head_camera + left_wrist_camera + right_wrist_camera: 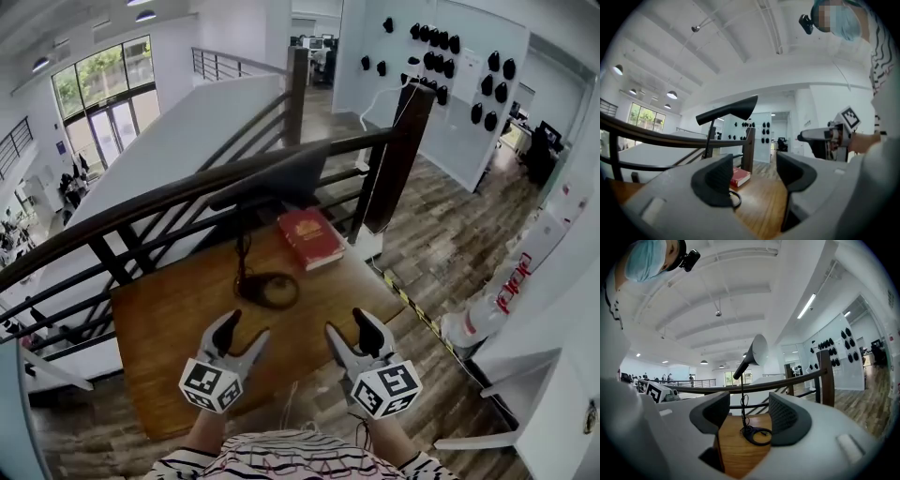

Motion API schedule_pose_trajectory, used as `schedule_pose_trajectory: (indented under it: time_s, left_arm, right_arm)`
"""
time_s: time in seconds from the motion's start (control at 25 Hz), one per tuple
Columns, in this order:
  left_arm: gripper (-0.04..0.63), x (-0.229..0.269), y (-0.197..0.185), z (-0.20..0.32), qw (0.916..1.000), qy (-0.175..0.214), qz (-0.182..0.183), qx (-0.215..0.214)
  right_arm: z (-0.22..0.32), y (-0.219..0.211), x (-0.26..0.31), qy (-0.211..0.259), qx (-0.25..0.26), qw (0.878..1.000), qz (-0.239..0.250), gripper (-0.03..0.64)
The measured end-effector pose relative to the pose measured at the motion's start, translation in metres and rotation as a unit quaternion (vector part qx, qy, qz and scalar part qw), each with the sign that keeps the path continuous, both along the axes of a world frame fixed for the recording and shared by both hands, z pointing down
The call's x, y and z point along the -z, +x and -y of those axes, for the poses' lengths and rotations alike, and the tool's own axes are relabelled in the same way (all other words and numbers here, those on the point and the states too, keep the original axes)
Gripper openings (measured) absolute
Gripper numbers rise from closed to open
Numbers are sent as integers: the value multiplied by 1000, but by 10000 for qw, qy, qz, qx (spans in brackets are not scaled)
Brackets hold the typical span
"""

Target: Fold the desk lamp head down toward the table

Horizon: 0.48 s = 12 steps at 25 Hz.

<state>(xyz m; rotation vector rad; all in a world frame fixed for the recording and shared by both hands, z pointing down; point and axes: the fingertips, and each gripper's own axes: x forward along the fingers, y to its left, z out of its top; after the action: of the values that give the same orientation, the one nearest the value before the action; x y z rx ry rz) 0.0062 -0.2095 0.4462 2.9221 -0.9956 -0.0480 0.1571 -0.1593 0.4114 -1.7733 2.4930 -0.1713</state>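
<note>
A black desk lamp stands on the wooden table. Its ring base lies mid-table, and its long head is raised above the thin stem. My left gripper and right gripper hover side by side over the table's near edge, short of the base. Both are open with nothing between their jaws. The left gripper view has the lamp head high above the left gripper. From the right gripper, the lamp head and ring base show ahead.
A red book lies at the table's far right corner. A dark wooden railing with a thick post runs right behind the table. Yellow-black tape marks the floor at the right. White furniture stands further right.
</note>
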Motion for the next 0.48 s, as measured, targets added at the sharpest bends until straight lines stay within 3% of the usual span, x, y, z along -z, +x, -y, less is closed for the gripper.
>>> schedule_pose_trajectory:
  time_s: [0.48]
  left_arm:
    - [284, -17, 46, 24, 9967, -101, 35, 802]
  right_arm:
    - [46, 40, 49, 513, 950, 9921, -632, 247]
